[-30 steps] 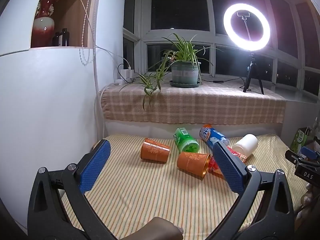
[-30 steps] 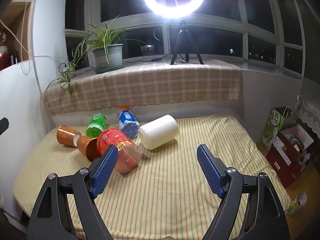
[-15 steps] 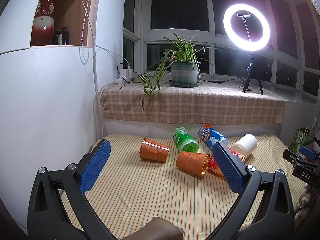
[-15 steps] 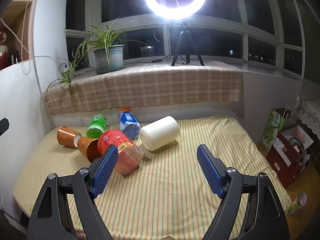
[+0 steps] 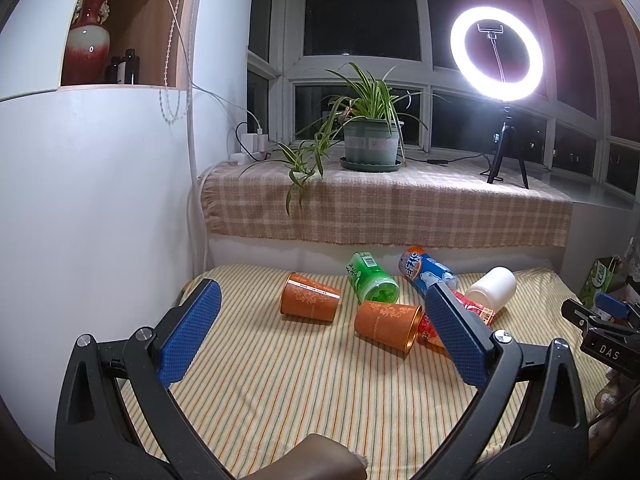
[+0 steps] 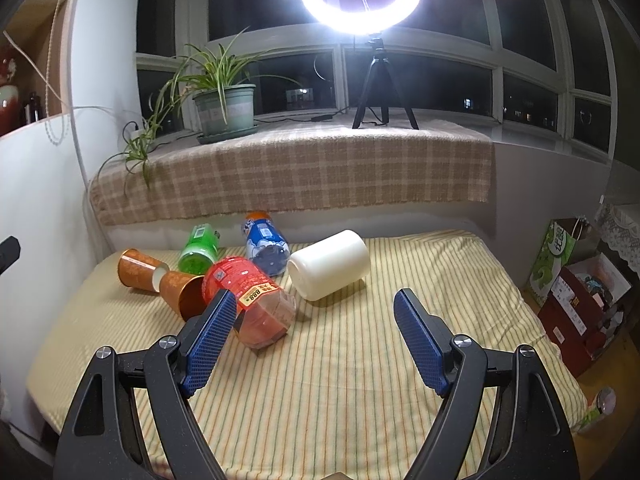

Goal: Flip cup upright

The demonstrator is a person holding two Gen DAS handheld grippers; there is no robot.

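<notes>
Cups: two orange cups (image 5: 310, 299) (image 5: 387, 322) lie sideways mid-frame, untouched.
Left gripper (image 5: 320, 336): spread wide, empty, lining up.
Right gripper (image 6: 312, 340): released, waiting.

The near half of the yellow striped cloth-covered bench (image 6: 340, 380) lies bare. Farther back, two orange paper cups (image 5: 310, 299) (image 5: 388, 322), a green plastic bottle (image 5: 372, 282), a blue bottle (image 6: 266, 246), a red-labelled bottle (image 6: 252, 300) and a white cylindrical cup (image 6: 329, 264) lie on their sides, crowded together. A white wall (image 5: 100, 200) closes the bench's left side; its right side is bare.
</notes>
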